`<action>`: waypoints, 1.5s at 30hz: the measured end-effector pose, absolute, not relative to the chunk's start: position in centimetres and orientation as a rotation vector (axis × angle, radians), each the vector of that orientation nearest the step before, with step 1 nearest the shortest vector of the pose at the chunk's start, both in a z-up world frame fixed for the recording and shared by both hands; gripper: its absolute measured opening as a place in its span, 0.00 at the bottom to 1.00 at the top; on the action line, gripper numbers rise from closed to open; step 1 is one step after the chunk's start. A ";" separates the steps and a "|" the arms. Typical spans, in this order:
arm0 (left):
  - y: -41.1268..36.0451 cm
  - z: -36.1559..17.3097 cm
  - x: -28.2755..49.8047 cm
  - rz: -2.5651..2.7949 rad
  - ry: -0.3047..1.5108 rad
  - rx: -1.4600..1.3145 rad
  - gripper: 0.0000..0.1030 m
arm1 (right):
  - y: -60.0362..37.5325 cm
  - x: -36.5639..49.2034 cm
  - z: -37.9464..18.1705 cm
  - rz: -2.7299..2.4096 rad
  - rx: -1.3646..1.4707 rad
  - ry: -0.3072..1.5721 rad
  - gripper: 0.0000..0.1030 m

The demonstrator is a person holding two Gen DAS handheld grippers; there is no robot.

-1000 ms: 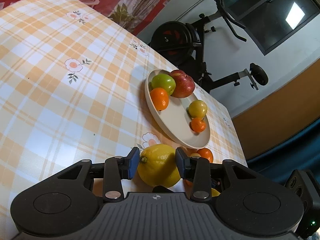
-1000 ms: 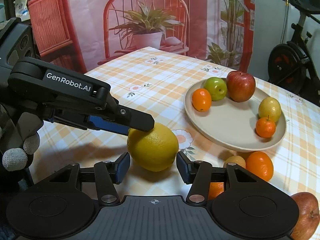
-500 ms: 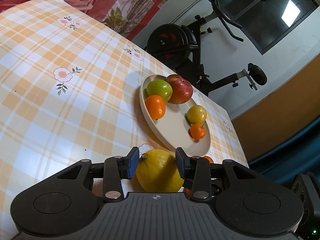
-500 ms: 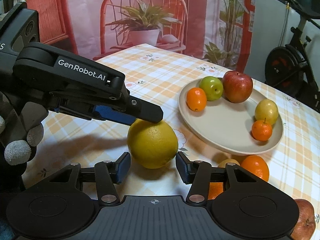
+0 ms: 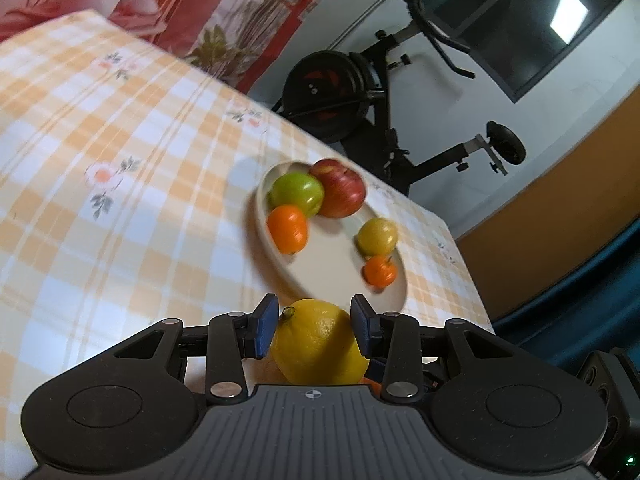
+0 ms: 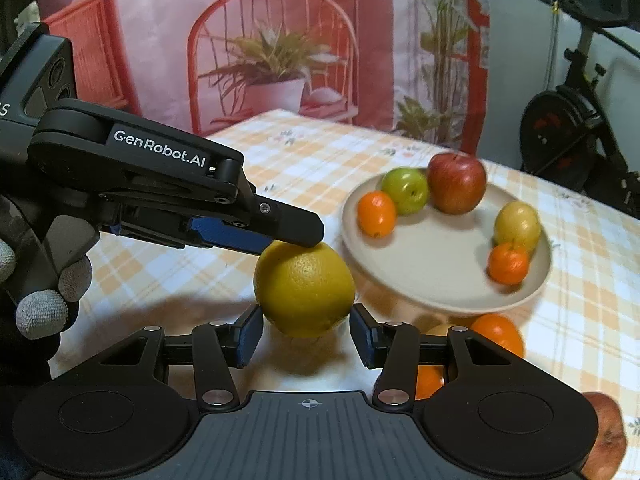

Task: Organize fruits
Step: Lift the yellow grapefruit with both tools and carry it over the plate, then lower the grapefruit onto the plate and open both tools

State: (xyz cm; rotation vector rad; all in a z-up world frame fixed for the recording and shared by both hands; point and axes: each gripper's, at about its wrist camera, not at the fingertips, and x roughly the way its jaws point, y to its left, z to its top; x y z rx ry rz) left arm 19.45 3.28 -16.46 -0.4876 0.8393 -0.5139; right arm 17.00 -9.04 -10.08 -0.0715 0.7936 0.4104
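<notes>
left tongs [image 5: 313, 325] still clamp lemon [image 5: 319, 343], now lifted; right tongs [image 6: 306, 336] empty, apart.

Five fruits [image 6: 456, 188] lie on the plate [image 6: 432, 280], lemon [image 6: 304, 290] before it.

Home room, checked tablecloth [image 5: 100, 128], exercise bike [image 5: 360, 92]

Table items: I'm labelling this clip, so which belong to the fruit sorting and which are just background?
Job: lemon held by left gripper; right gripper; plate with apples and oranges; loose orange.
Background: exercise bike; plant backdrop.
</notes>
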 end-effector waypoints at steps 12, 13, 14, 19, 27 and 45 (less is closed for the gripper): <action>-0.5 -12.1 22.4 -0.576 0.773 -0.413 0.40 | -12.4 19.7 -6.5 0.363 -0.047 0.712 0.43; -0.8 -11.9 22.9 -0.579 0.772 -0.409 0.40 | -12.9 20.3 -6.2 0.361 -0.042 0.712 0.43; -1.2 -11.7 23.4 -0.582 0.774 -0.405 0.40 | -13.3 20.7 -6.1 0.359 -0.040 0.714 0.43; -2.7 -12.3 25.8 -0.592 0.802 -0.391 0.40 | -15.0 23.5 -6.1 0.350 -0.059 0.746 0.43; -4.2 -14.6 28.9 -0.568 0.881 -0.376 0.40 | -16.2 27.1 -8.8 0.350 -0.106 0.845 0.43; -4.6 -15.9 31.3 -0.536 0.923 -0.387 0.39 | -15.2 30.3 -10.6 0.344 -0.193 0.925 0.43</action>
